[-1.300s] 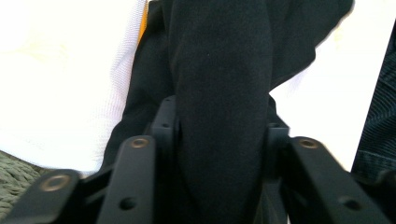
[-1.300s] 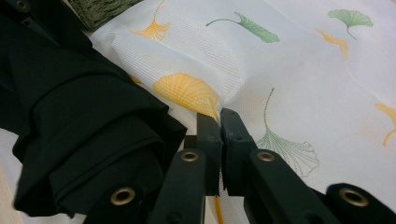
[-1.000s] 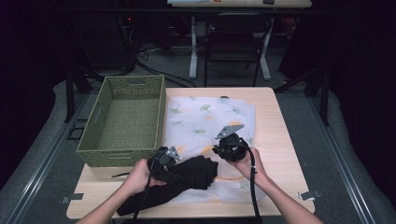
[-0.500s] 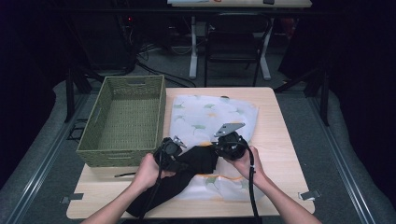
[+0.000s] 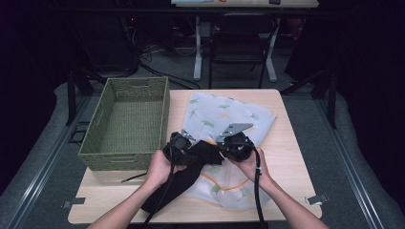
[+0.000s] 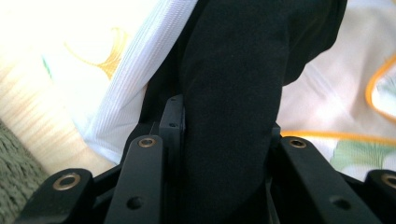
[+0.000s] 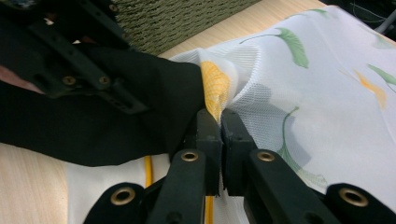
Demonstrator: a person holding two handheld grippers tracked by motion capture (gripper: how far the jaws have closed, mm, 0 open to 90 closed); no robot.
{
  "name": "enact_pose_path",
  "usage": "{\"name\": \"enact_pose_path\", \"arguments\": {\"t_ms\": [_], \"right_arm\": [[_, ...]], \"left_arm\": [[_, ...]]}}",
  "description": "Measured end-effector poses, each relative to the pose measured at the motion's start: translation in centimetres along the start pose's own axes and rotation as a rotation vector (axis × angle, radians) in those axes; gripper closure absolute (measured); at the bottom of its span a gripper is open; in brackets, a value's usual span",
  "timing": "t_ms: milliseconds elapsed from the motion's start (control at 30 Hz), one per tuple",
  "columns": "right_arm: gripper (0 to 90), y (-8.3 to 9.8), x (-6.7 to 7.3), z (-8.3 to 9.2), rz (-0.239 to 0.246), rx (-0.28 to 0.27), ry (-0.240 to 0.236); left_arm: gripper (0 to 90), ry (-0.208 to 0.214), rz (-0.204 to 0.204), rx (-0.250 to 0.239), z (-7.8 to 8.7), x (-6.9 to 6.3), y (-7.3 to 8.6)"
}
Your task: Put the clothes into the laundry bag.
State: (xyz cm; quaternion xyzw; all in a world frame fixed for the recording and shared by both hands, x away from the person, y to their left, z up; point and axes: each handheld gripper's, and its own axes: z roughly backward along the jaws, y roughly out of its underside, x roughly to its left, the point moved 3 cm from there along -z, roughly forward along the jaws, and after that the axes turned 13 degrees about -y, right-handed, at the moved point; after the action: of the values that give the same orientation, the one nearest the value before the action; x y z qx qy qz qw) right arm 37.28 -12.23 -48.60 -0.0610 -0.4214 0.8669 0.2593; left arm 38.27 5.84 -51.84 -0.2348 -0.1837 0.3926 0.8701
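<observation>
A black cloth [image 5: 184, 174] lies over a white leaf-print cloth [image 5: 224, 114] on the wooden table [image 5: 296, 157]. My left gripper [image 5: 187, 148] is shut on a thick fold of the black cloth [image 6: 233, 70], lifted just above the white cloth [image 6: 70, 46]. Close to its right, my right gripper [image 5: 224, 149] is shut on a raised fold of the white cloth [image 7: 327, 93], at a yellow leaf, its closed jaws [image 7: 220, 116] beside the black cloth [image 7: 116, 121]. The left gripper [image 7: 70, 60] is at the upper left of the right gripper view.
A green woven basket [image 5: 124, 160] stands on the table's left half, right beside the left gripper; its wall [image 7: 177, 18] is just behind the cloths. A chair and desk legs stand beyond the table's far edge.
My left gripper has moved right and slightly up toward the right gripper, pulling the black cloth's upper end with it so it bunches between the two. The right hand has stayed put.
</observation>
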Motion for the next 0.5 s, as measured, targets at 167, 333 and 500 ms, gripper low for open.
{"name": "enact_pose_path", "arguments": {"t_ms": [167,333,500], "right_arm": [[87.9,0.1,0.0,-0.1,0.002,0.001,-0.009],[88.0,0.3,0.0,-0.3,-0.015,-0.002,-0.038],[88.1,-0.3,0.9,0.0,0.008,-0.045,-0.056]], "left_arm": [[66.2,-0.021,-0.027,0.024,-1.3,-0.6,-0.2],[65.8,-0.018,-0.036,0.032,-2.6,-0.6,0.1],[66.1,-0.045,-0.003,-0.053,-2.6,-0.6,-1.1]]}}
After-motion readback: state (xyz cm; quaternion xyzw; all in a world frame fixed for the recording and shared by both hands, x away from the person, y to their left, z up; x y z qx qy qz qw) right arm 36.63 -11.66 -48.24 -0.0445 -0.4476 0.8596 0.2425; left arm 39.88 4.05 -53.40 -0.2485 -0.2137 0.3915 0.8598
